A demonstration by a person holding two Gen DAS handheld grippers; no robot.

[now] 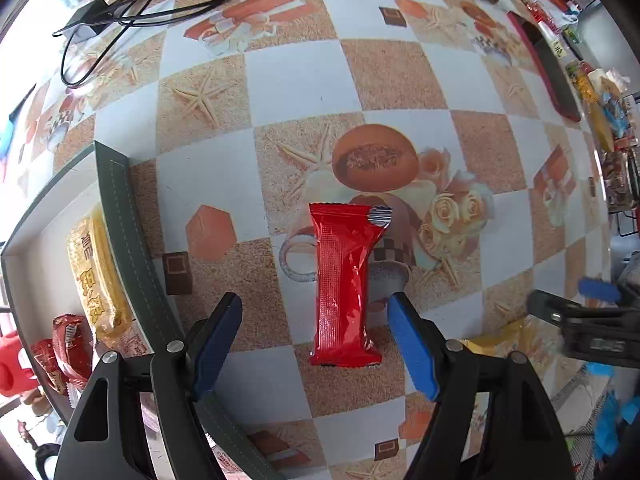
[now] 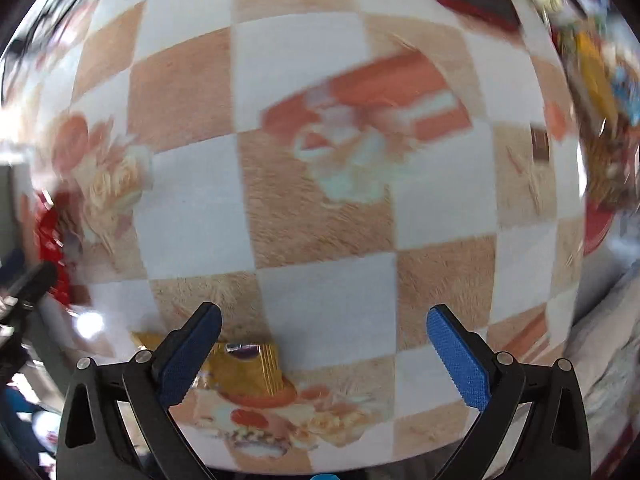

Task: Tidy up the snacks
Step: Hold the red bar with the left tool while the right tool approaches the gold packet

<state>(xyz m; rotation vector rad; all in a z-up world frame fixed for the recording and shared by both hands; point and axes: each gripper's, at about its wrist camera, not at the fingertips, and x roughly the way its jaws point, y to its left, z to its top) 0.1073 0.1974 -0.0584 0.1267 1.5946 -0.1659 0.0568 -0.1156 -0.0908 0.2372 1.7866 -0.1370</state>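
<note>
A long red snack packet (image 1: pixel 344 284) lies on the checked tablecloth. My left gripper (image 1: pixel 316 340) is open just above its near end, one finger on each side, not touching it. A green-rimmed box (image 1: pixel 116 208) at the left holds a yellow packet (image 1: pixel 96 276) and red packets (image 1: pixel 66 344). My right gripper (image 2: pixel 324 344) is open and empty over the cloth; its view is blurred. A gold packet (image 2: pixel 248 364) lies by its left finger and also shows in the left wrist view (image 1: pixel 508 336). The right gripper shows at the right of the left wrist view (image 1: pixel 592 312).
Black cables and a charger (image 1: pixel 92 16) lie at the far left. A dark red case (image 1: pixel 548 68) and a heap of mixed snacks (image 1: pixel 600 120) sit along the far right edge. The table edge runs down the right side.
</note>
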